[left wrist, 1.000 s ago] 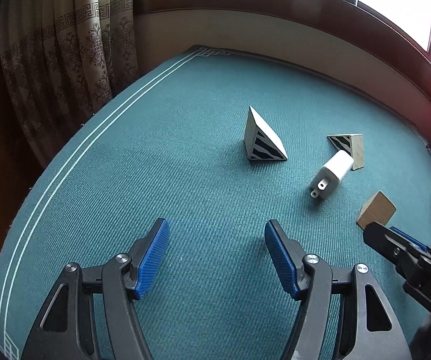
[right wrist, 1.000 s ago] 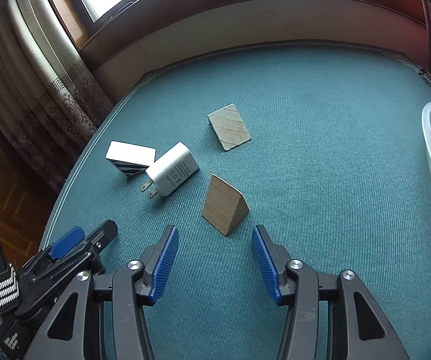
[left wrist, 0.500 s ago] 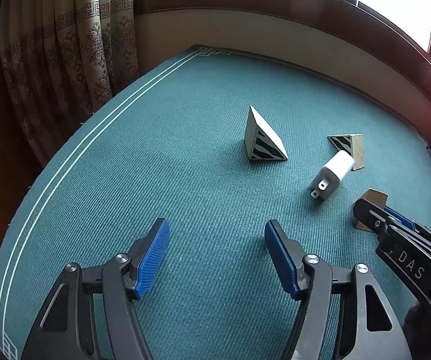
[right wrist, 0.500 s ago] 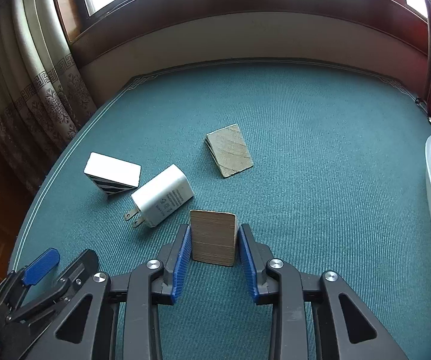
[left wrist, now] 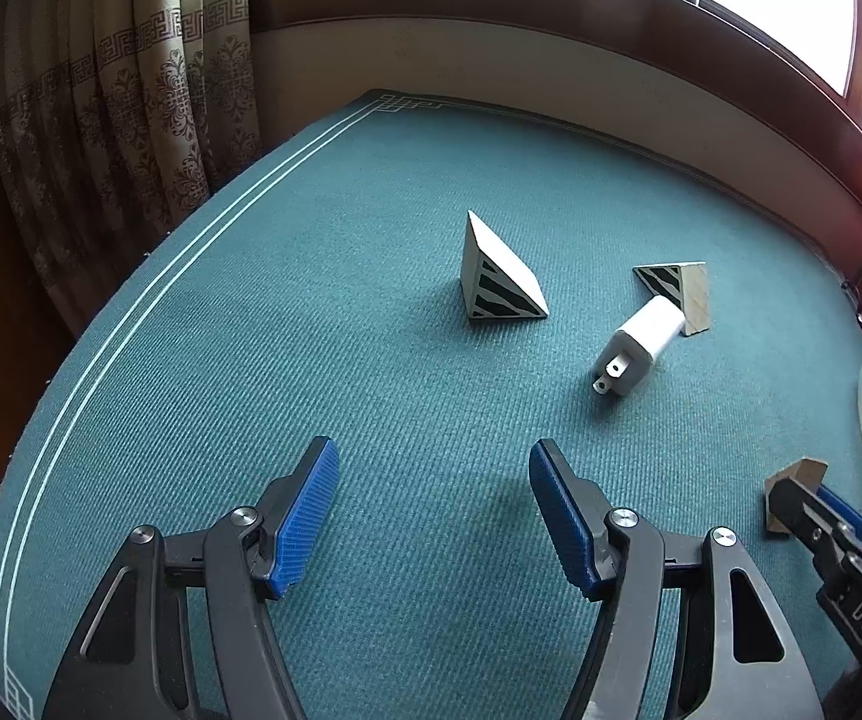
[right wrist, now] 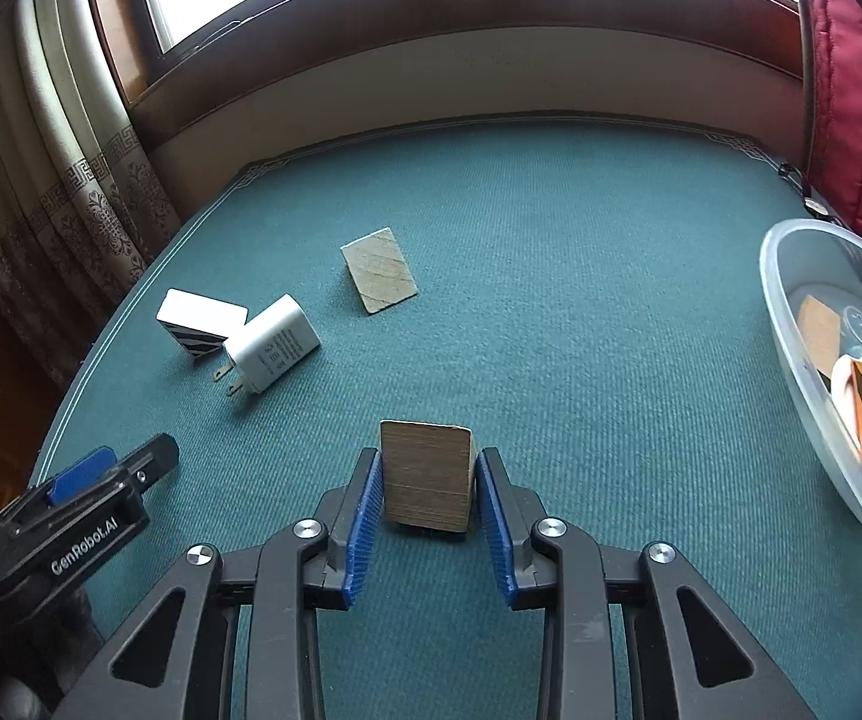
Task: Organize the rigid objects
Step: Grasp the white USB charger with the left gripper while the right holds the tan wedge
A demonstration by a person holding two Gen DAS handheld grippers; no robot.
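Two blue pads of the right gripper (right wrist: 429,495) are clamped on the flat sides of a plain wooden wedge (right wrist: 426,483), which sits between them, so I judge the step is best done by lifting straight, keeping the squeeze steady, and carrying it to the clear tub (right wrist: 815,396) off to the fingers' right. The left gripper (left wrist: 434,516) hangs about half open over bare green felt (left wrist: 371,360), holding nothing. Ahead of the fingers lie two striped wedges, one (left wrist: 500,282) nearer, one (left wrist: 677,294) farther, and one white charger (left wrist: 641,348); one tub.
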